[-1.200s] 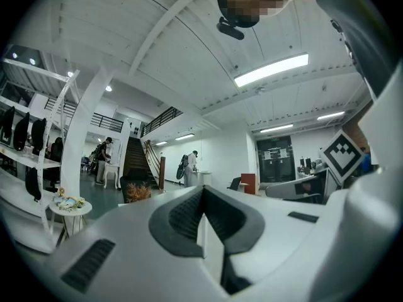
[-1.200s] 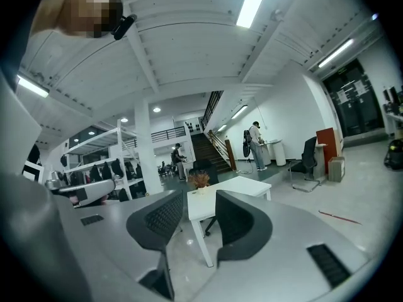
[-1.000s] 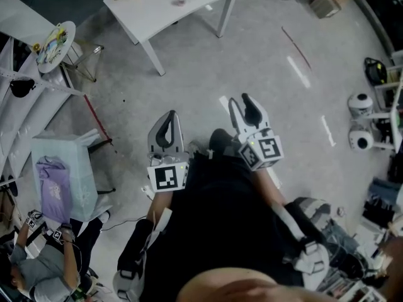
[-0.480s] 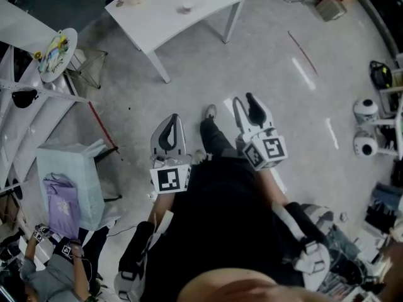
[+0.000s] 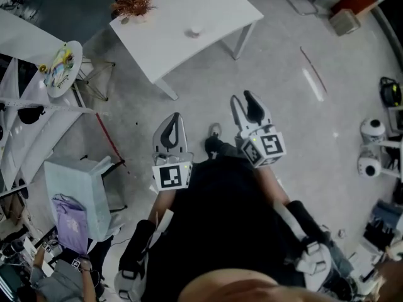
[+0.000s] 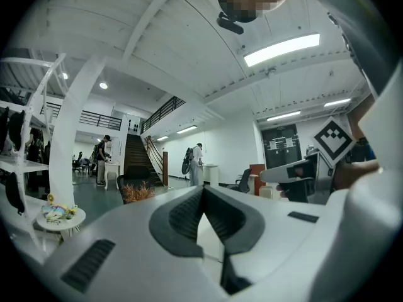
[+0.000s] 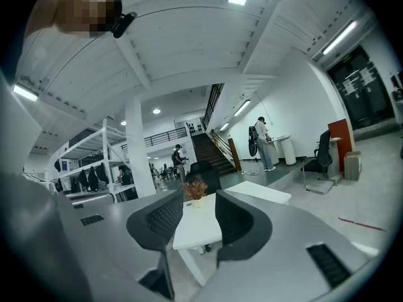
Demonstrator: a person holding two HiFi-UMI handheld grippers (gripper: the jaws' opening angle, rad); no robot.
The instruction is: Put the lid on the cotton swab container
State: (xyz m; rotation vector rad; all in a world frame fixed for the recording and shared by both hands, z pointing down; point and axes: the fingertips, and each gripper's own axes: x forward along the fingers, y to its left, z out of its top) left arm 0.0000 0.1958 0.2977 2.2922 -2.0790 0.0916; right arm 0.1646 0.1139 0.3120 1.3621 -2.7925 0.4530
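Note:
A white table (image 5: 182, 24) stands on the grey floor ahead, at the top of the head view. On it lies a small round pale thing (image 5: 196, 31), too small to tell whether it is the container or the lid, and a dried plant (image 5: 133, 3) sits at its far left corner. My left gripper (image 5: 172, 121) is held in the air before the person's body, shut with nothing in it; its pads meet in the left gripper view (image 6: 203, 197). My right gripper (image 5: 242, 100) is open and empty, and the table (image 7: 198, 226) shows between its jaws.
A round side table (image 5: 62, 60) with colourful items and a white rack stand at the left. A pale blue chair (image 5: 79, 194) holds a purple bag. A person (image 5: 60, 282) crouches at the bottom left. Small white robots (image 5: 371, 131) stand at the right. The person's shoe (image 5: 214, 145) is below me.
The white table has slid down and nearer in the head view as the person walks toward it. Both grippers keep their places and states.

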